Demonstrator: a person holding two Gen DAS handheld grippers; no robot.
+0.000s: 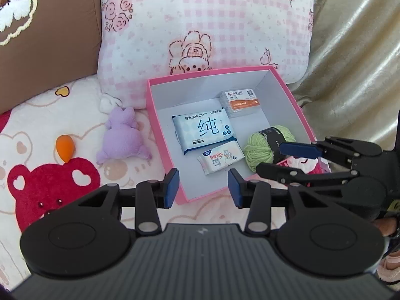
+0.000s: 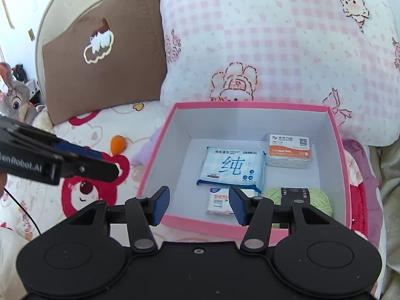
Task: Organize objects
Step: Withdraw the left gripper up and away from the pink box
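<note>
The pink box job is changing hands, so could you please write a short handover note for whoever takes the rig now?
Left gripper: empty, jaws apart.
Right gripper: empty, jaws apart, above the near rim of the pink box.
In the box: large wipes pack, small wipes pack, orange-labelled pack, green yarn.
Left out on the blanket: purple plush, orange teardrop-shaped item.

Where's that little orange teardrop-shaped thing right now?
The orange teardrop lies on the bear-print blanket, outside the pink box in the left wrist view, left of the purple plush toy and above the red bear face.
</note>
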